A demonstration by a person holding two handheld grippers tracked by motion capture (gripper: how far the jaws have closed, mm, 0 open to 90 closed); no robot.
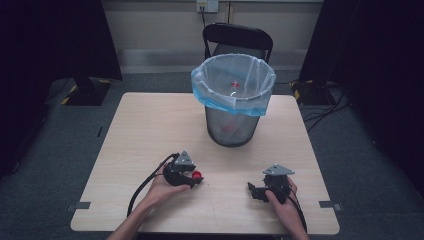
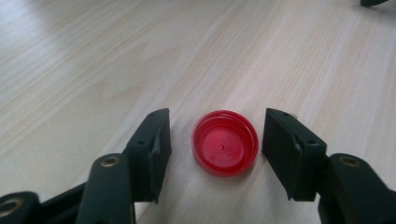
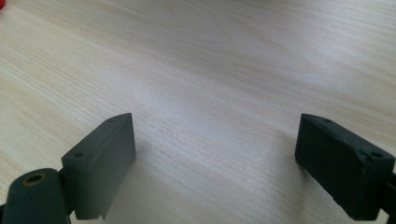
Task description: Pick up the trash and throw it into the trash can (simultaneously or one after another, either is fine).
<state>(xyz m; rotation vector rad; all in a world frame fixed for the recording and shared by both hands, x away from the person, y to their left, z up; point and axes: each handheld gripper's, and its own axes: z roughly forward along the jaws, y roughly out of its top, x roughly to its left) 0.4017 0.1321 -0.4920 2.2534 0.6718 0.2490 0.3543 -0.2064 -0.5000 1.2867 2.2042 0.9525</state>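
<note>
Left gripper view shows the small red plastic bottle cap (image 2: 225, 142) open-side up on the wooden table (image 2: 93, 70), between the left gripper's (image 2: 217, 149) apart jaws; light, rigid, probably slippery, so pinch its ribbed rim at three and nine o'clock. Right gripper (image 3: 215, 161) jaws gape, empty.

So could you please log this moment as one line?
left gripper: open, straddling red cap | right gripper: open, empty | bin: upright on table

Contents of the lined wastebasket (image 1: 233, 100) are too blurred behind mesh to identify.
</note>
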